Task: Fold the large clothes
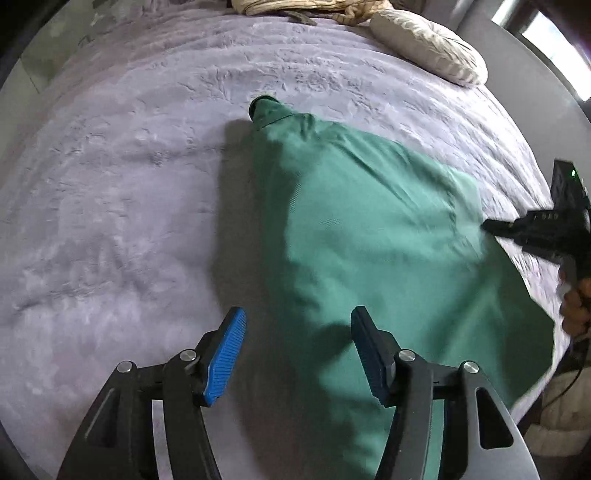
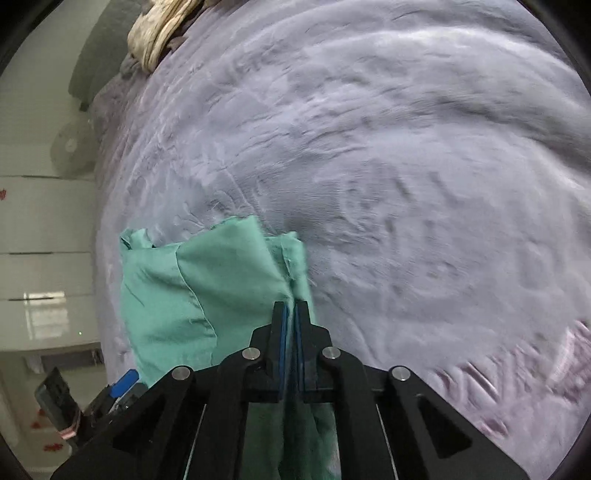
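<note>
Woven green garment (image 1: 369,229) drapes over plush bedspread (image 1: 129,184).

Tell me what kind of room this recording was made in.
Most likely a bedroom. The green garment lies spread on a wide bed under a lilac plush blanket, with a pillow and bunched bedding at its far end.

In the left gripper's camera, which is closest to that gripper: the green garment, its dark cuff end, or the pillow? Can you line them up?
From the left gripper, nearest first:
1. Green garment, spread right under and ahead of its open fingers.
2. Dark cuff end, at the garment's far tip, mid-bed.
3. Beige pillow, far off at the bed's upper right edge.
</note>
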`<state>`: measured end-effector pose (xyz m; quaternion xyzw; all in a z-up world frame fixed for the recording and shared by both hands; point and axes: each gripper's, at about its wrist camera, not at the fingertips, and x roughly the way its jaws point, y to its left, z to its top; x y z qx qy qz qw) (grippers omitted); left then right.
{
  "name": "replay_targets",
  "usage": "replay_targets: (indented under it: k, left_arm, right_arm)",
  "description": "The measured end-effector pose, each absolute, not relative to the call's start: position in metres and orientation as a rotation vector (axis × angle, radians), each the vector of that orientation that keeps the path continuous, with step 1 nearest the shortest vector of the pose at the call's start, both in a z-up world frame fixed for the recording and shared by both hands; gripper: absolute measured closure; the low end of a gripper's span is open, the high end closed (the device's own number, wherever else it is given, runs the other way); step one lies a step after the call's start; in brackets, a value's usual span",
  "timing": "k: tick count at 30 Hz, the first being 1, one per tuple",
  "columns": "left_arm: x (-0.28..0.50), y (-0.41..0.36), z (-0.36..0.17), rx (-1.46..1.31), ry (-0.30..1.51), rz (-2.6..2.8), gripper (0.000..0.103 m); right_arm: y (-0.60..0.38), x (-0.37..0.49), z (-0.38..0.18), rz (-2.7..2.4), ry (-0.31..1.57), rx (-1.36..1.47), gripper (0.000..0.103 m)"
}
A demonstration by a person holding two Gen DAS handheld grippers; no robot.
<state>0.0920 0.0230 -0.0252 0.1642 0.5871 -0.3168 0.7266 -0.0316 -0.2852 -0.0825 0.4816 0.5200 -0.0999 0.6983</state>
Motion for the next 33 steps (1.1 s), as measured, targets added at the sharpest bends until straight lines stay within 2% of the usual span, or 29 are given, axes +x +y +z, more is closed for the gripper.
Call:
replay_targets:
  k: [6, 12, 13, 15, 16, 22, 26, 33]
  left_arm:
    - [0.048, 0.047, -0.008, 0.412, 1.33, -0.771, 0.042]
    - [0.009, 0.06, -0.035, 0.436, 1.397, -0.788, 0.042]
    - [0.008, 0.062, -0.038, 0.431, 1.396, -0.783, 0.041]
    - [0.008, 0.067, -0.04, 0.416, 1.39, -0.764, 0.03]
    - [0.009, 0.069, -0.04, 0.412, 1.385, -0.751, 0.028]
    - [0.007, 0.077, -0.04, 0.406, 1.373, -0.747, 0.028]
    - [0.004, 0.077, -0.039, 0.397, 1.376, -0.725, 0.028]
    - [0.0, 0.075, -0.033, 0.408, 1.386, -0.658, 0.027]
  right_arm:
    - [-0.265, -0.07, -0.027, -0.173, 1.157, 0.953, 0.099]
    - [-0.207, -0.097, 0.017, -0.001, 1.164, 0.841, 0.097]
    - [-0.2, -0.098, 0.017, 0.008, 1.179, 0.822, 0.097]
    - [-0.188, -0.102, 0.013, 0.005, 1.221, 0.782, 0.097]
    - [-0.185, -0.108, 0.007, -0.014, 1.249, 0.774, 0.097]
    - [-0.183, -0.139, -0.037, -0.101, 1.38, 0.795, 0.1]
    - [-0.186, -0.155, -0.063, -0.129, 1.391, 0.862, 0.103]
    - [-0.184, -0.16, -0.067, -0.166, 1.396, 0.868, 0.103]
